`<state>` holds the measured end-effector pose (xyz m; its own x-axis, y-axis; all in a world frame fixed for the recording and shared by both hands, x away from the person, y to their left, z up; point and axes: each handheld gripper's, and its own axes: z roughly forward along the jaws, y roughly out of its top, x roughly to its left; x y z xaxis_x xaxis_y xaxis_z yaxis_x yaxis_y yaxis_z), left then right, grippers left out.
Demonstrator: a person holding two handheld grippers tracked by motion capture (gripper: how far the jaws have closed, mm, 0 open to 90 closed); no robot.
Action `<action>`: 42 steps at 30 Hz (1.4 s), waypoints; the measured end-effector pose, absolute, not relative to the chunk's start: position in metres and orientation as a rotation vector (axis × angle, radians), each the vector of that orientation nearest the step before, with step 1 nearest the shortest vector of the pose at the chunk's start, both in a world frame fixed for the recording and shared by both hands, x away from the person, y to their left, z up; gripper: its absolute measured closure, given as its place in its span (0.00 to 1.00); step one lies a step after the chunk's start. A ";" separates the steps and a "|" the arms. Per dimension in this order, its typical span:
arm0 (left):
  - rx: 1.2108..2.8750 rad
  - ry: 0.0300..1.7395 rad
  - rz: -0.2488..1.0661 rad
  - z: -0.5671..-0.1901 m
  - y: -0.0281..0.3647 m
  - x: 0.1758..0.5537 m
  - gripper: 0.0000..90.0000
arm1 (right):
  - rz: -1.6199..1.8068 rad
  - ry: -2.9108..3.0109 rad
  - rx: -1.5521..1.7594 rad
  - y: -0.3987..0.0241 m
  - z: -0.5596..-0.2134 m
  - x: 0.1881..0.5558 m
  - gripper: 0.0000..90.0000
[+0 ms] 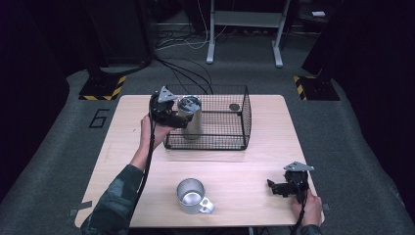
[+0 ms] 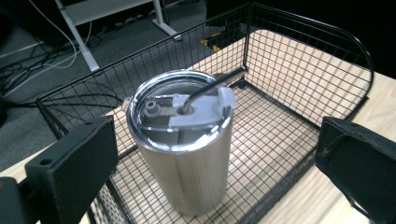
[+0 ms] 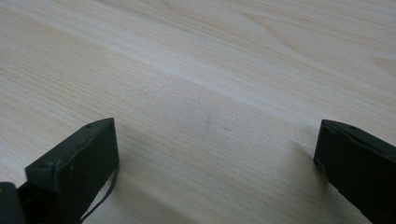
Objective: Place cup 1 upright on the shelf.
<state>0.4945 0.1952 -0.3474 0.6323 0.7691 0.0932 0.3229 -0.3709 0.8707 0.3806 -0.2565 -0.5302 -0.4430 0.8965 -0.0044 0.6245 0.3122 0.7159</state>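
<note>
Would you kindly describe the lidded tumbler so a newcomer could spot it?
Find the black wire basket at the table's far side. The steel tumbler stands upright in its left end, by the left gripper; unlike the open handled mug nearer the person, it has a lid.

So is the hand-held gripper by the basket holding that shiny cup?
No. The left hand-held gripper has its jaws open, apart from the steel tumbler, which stands in the wire basket. Nothing is held.
</note>
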 end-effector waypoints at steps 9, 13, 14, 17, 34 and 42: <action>1.951 0.832 0.607 -0.358 0.211 0.465 0.00 | 0.916 2.181 1.355 -0.256 -0.530 0.380 0.00; 1.947 0.839 0.596 -0.365 0.218 0.454 0.00 | 0.916 2.182 1.355 -0.256 -0.530 0.381 0.00; 1.940 0.840 0.594 -0.367 0.220 0.451 0.00 | 0.916 2.182 1.355 -0.256 -0.530 0.381 0.00; 1.935 0.846 0.592 -0.371 0.223 0.443 0.00 | 0.916 2.181 1.355 -0.256 -0.530 0.381 0.00; 1.939 0.830 0.550 -0.391 0.228 0.403 0.00 | 0.916 2.183 1.351 -0.257 -0.530 0.381 0.00; 1.942 0.804 0.532 -0.396 0.224 0.388 0.00 | 0.917 2.181 1.356 -0.256 -0.530 0.380 0.00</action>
<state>0.3880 0.2238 -0.3964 0.6913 0.7216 0.0369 0.3160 -0.3479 0.8827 0.3805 -0.2563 -0.5301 -0.4417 0.8972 -0.0022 0.6263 0.3101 0.7152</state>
